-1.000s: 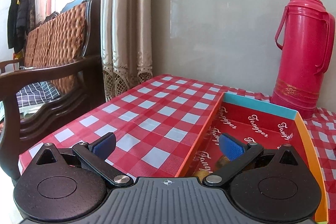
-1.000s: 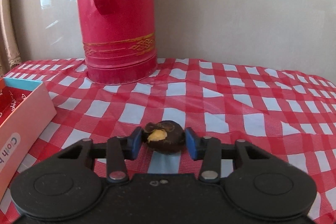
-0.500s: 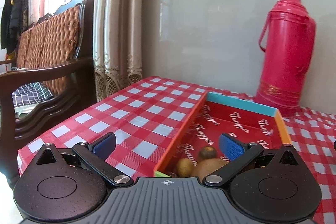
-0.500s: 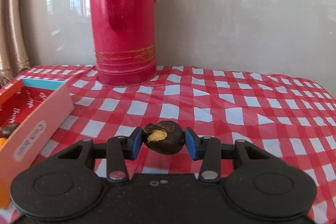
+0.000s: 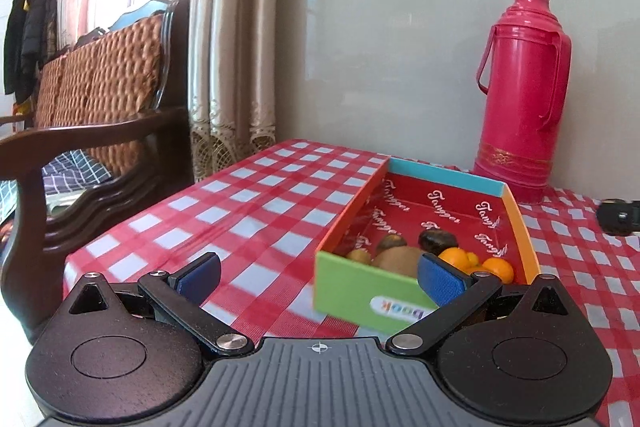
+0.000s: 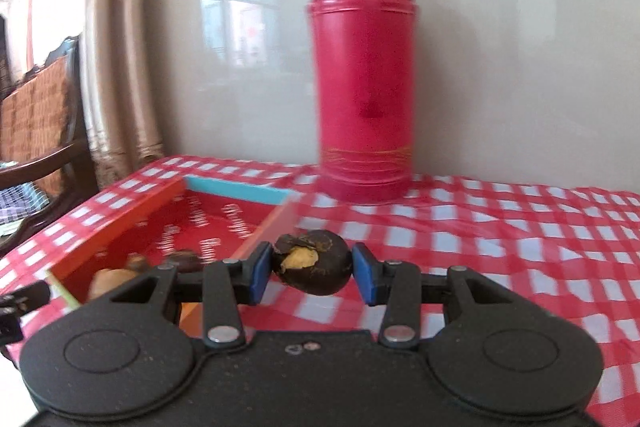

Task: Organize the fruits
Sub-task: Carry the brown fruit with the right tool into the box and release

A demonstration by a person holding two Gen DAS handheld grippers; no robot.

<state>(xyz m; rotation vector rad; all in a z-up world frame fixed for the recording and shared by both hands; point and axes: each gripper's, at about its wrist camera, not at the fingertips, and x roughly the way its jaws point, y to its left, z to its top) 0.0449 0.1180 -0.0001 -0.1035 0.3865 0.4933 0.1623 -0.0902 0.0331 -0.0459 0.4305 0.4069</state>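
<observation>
Right gripper (image 6: 312,271) pinching a dark round fruit (image 6: 313,262) between its blue pads (image 6: 259,270), one pad on each side. Fruit has a torn patch showing yellow flesh, facing the camera. It's held off the red-and-white checked tablecloth (image 6: 500,247), just to the right of the box (image 6: 120,227) and near its right wall. Right view is motion-blurred, so fine detail on the box is soft.

Left gripper (image 5: 318,277) spread wide, nothing between the pads (image 5: 200,273). Left pad sits over the tablecloth (image 5: 248,211), right pad overlaps the near green wall of the box (image 5: 352,285) in the picture; can't tell if it touches.

Box: shallow open cardboard tray, red inside with white script, green near wall, orange side walls, blue far wall. Sits flat on the table.

Contents, all bunched at the near end: a brown kiwi (image 5: 398,259), a smaller brown fruit (image 5: 390,242) behind it, an olive-coloured one (image 5: 359,255) to the left, another dark round fruit (image 5: 437,241), and small oranges (image 5: 456,259) on the right side. Far half of the box is bare.

Red thermos (image 5: 520,95) stands upright behind the box, against the wall. Wooden chair (image 5: 92,131) with woven back and curtain (image 5: 232,39) to the left of the table. Part of the right gripper (image 5: 618,217) shows at the right edge of the left view.
</observation>
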